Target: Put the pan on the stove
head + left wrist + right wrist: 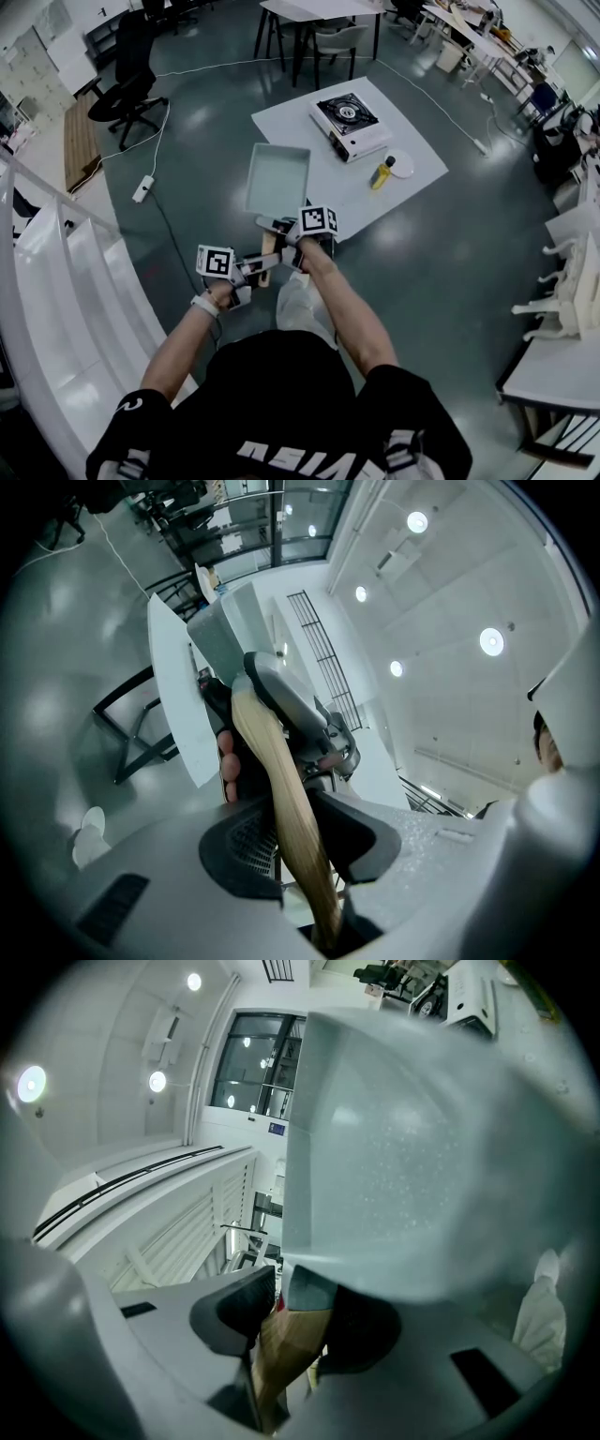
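A rectangular pale grey-green pan (277, 177) with a wooden handle (267, 255) hangs in the air in front of me, over the near edge of the white table (291, 117). Both grippers hold it by the handle. My right gripper (298, 240) is shut on the handle close to the pan body (422, 1129), the wood (286, 1354) between its dark pads. My left gripper (255, 270) is shut on the handle's rear part (286, 808). The portable gas stove (350, 122) sits on the far part of the table, beyond the pan.
A yellow bottle (381, 175) and a small white plate (400, 165) lie on the table right of the pan. A power strip (142, 188) with cable lies on the floor at left. Office chair (127, 80) far left, white railing (56, 272) near left, white chairs (567, 291) right.
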`<state>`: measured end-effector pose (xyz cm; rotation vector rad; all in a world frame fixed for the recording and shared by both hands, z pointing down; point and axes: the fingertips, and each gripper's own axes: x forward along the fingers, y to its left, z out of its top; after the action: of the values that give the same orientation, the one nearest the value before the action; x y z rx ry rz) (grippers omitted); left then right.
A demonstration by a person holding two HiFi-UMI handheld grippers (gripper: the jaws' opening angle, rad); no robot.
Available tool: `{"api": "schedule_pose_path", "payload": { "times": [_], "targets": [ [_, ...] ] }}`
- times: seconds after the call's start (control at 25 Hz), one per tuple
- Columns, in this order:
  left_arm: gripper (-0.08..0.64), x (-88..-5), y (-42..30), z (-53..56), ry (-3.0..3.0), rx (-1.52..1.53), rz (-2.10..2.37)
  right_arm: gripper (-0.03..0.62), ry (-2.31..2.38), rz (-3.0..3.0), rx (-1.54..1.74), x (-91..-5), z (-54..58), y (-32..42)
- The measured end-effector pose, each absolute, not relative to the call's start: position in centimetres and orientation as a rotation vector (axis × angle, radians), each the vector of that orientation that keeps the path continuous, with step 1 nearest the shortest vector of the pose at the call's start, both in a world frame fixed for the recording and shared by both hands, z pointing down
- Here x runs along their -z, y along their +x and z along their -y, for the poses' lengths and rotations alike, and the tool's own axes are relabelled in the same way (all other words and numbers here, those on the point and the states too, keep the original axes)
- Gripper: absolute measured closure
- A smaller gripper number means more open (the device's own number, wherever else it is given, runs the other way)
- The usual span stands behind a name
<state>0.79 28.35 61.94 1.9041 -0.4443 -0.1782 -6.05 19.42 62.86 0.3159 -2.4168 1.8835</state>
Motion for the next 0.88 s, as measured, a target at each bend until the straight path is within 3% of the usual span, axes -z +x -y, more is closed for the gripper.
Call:
{"api": "schedule_pose_path", "payload": {
  "times": [0.88],
  "targets": [
    [0.462, -63.1, 0.2, -9.8, 1.852, 0.12, 0.364, 0.46, 0.404, 2.398, -1.9, -63.9, -0.5, -6.4]
  ]
}}
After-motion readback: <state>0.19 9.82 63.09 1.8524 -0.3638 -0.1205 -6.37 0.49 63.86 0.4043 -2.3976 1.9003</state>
